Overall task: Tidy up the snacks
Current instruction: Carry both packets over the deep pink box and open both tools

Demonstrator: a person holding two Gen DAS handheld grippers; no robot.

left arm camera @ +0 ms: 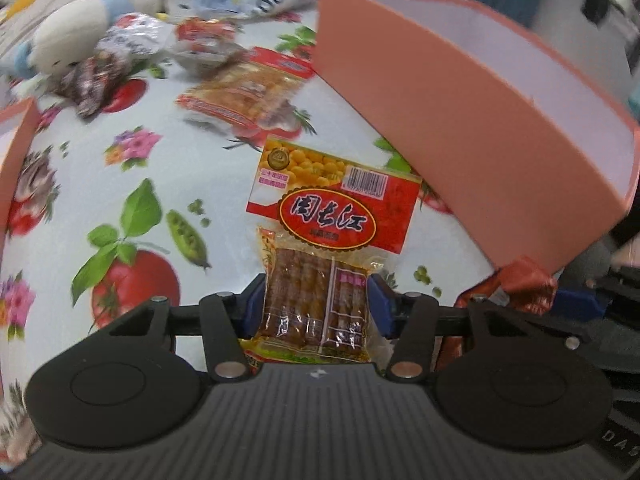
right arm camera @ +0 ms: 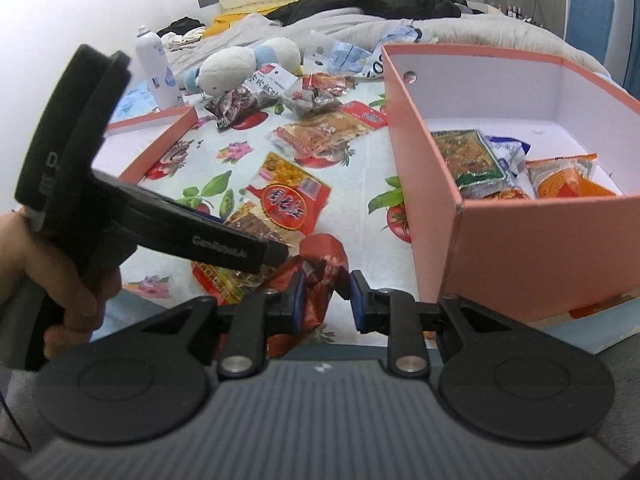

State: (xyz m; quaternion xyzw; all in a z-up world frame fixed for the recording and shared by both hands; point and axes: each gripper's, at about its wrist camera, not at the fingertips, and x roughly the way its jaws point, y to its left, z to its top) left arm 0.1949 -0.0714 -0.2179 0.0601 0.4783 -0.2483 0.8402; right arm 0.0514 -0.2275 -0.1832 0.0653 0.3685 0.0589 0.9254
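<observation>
Between the pads of the left tongs (left arm camera: 316, 304) sits a clear-and-red snack packet (left arm camera: 320, 264), its sides touching both pads, so it reads as clamped; its printed end points away from the tongs over the flowered tablecloth (left arm camera: 120, 168). Right tongs (right arm camera: 324, 300) pinch a crumpled red wrapper (right arm camera: 320, 268) near one pad, jaws nearly together. Beyond and to the right stands the pink box (right arm camera: 520, 248), open-topped and already holding packets, probably the destination. Its near wall is the edge to clear; bare cloth ahead leaves room. More snacks (right arm camera: 320, 136) lie farther off.
</observation>
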